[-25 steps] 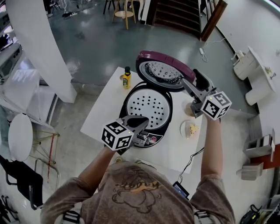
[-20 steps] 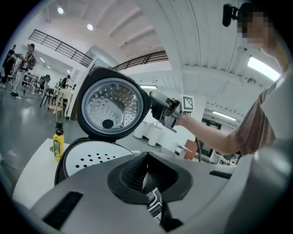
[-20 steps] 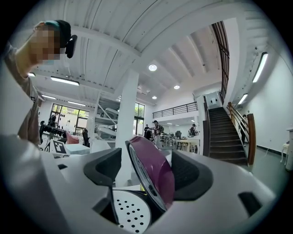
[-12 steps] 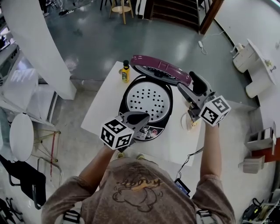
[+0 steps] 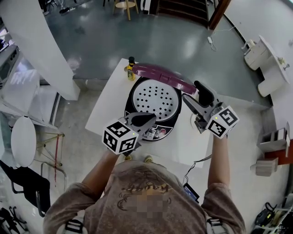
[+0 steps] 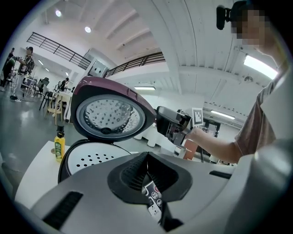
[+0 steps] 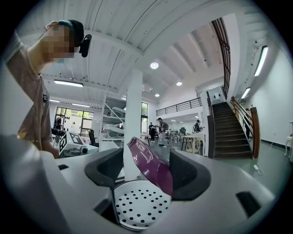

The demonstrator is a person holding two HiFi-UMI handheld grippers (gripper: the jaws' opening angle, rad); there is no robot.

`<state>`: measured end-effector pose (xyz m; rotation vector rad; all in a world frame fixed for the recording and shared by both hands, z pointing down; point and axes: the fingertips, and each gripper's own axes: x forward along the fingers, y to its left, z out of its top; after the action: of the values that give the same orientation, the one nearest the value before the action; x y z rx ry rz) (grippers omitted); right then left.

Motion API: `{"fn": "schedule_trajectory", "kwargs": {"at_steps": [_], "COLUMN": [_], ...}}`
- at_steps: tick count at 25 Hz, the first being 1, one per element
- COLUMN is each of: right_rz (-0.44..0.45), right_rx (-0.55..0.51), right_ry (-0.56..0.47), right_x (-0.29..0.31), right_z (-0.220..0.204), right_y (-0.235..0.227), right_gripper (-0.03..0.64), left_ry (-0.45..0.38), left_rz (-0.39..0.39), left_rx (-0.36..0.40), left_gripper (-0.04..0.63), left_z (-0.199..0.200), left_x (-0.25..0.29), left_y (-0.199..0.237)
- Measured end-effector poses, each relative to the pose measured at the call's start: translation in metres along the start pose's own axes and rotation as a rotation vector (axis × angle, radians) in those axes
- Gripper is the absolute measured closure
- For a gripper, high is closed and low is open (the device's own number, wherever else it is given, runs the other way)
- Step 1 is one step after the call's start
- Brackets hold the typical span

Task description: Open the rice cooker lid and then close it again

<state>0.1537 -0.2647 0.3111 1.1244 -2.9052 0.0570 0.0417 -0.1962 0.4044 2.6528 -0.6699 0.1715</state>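
Closing step – the half-lowered lid [image 7: 145,159] stands between the right gripper's [image 7: 146,176] wide jaws, which have just been closing. Next, press it down to latch. The left gripper's [image 6: 147,177] jaws are nearly together, empty.

Rice cooker [image 5: 153,98] sits mid tabletop [image 5: 103,116], control panel [image 5: 158,133] on its near side. Lid [image 5: 160,75] is hinged at the far side and tilts partly raised over the pot. 1 bottle [image 5: 131,68] stands upright at the tabletop's far left corner, just left of the lid. Cable [image 5: 201,163] hangs off the near right edge. Column [image 5: 36,50] is left of the tabletop, round side table [image 5: 23,141] near left, stairs [image 5: 183,11] well behind.
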Motion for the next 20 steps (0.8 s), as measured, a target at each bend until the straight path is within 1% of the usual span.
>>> {"fn": "schedule_trajectory", "kwargs": {"at_steps": [5, 9, 13, 20], "right_rz": [0.012, 0.013, 0.017, 0.026], "right_rx": [0.058, 0.089, 0.087, 0.08], "right_ry": [-0.007, 0.001, 0.027, 0.058], "right_x": [-0.009, -0.014, -0.017, -0.021], "right_z": [-0.018, -0.03, -0.042, -0.059], "right_y": [0.015, 0.025, 0.034, 0.043], "right_gripper": [0.327, 0.327, 0.327, 0.331], "left_ry": [-0.001, 0.0, -0.007, -0.044], "left_rz": [-0.003, -0.011, -0.014, 0.017], "left_rx": [-0.008, -0.008, -0.005, -0.002], "left_gripper": [0.575, 0.575, 0.575, 0.575], "left_z": [-0.005, -0.005, -0.004, 0.007], "left_x": [-0.006, -0.009, -0.013, -0.018], "left_y": [-0.004, -0.009, -0.013, -0.008]}}
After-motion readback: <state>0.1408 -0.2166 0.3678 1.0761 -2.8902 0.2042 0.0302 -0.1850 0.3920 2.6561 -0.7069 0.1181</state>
